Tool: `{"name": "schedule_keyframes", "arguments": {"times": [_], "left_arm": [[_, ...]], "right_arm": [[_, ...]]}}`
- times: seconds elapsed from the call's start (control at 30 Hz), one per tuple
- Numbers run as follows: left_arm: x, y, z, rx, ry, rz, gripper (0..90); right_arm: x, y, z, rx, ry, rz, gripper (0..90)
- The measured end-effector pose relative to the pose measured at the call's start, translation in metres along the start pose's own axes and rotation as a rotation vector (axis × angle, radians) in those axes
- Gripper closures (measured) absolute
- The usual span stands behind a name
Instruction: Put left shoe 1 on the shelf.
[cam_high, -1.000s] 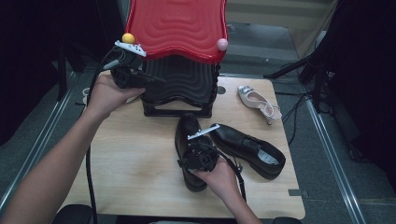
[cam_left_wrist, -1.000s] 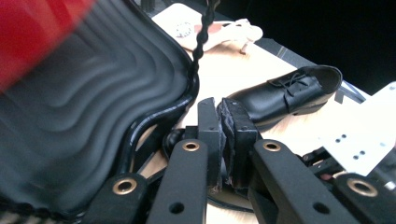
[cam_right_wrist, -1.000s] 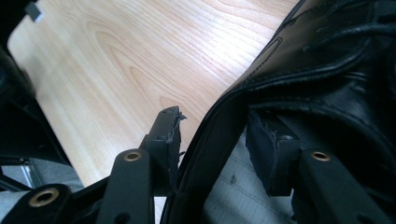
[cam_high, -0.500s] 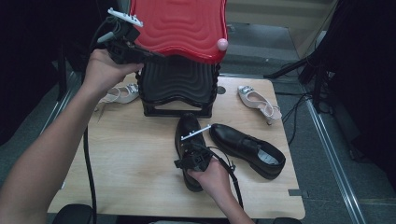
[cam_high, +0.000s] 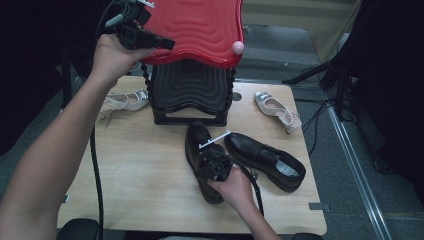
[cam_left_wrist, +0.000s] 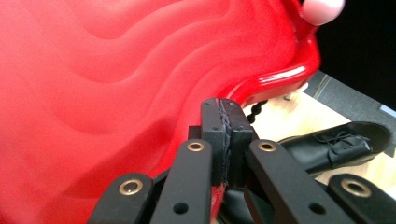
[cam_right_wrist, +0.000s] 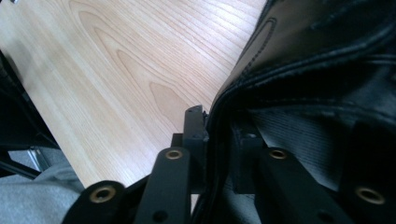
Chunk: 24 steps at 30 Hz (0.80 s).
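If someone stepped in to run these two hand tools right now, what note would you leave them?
Left claw: shut on the edge of the red wavy plastic lid, holding it raised above the black ribbed plastic box.
Right claw: its jaws have just been closing, clamped on the collar of the near black leather lace-up shoe, which lies on the wooden table.
Second black leather shoe lies beside it; two pale strappy sandals lie either side of the box.
Done: lid lifted, shoe gripped.
Left, likely: lift the shoes into the box.
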<state>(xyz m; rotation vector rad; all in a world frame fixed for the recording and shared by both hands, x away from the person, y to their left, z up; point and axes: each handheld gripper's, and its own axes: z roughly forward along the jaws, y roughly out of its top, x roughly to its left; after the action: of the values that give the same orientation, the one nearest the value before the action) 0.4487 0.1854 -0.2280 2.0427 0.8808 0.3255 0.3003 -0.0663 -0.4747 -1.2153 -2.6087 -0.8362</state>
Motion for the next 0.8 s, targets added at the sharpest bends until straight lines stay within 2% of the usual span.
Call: {"name": "schedule_keyframes", "arguments": {"times": [0.17,0.37,0.6,0.63,0.8], "left_arm": [[0.004,0.001,0.006,0.002,0.011,-0.012,89.6],[0.004,-0.001,0.012,0.026,0.017,-0.001,89.6],[0.007,-0.003,0.014,0.021,0.008,-0.027,89.7],[0.007,-0.003,0.014,0.022,0.008,-0.028,89.8],[0.006,-0.003,0.014,0.023,0.009,-0.030,90.0]], "right_arm": [[-0.006,-0.003,-0.013,-0.036,0.005,-0.020,86.3],[-0.020,-0.007,-0.028,-0.079,0.036,0.002,87.1],[-0.031,-0.003,-0.047,-0.129,0.057,0.028,87.1],[-0.032,-0.002,-0.049,-0.132,0.062,0.036,87.1],[-0.029,0.004,-0.057,-0.137,0.059,0.018,87.2]]}}
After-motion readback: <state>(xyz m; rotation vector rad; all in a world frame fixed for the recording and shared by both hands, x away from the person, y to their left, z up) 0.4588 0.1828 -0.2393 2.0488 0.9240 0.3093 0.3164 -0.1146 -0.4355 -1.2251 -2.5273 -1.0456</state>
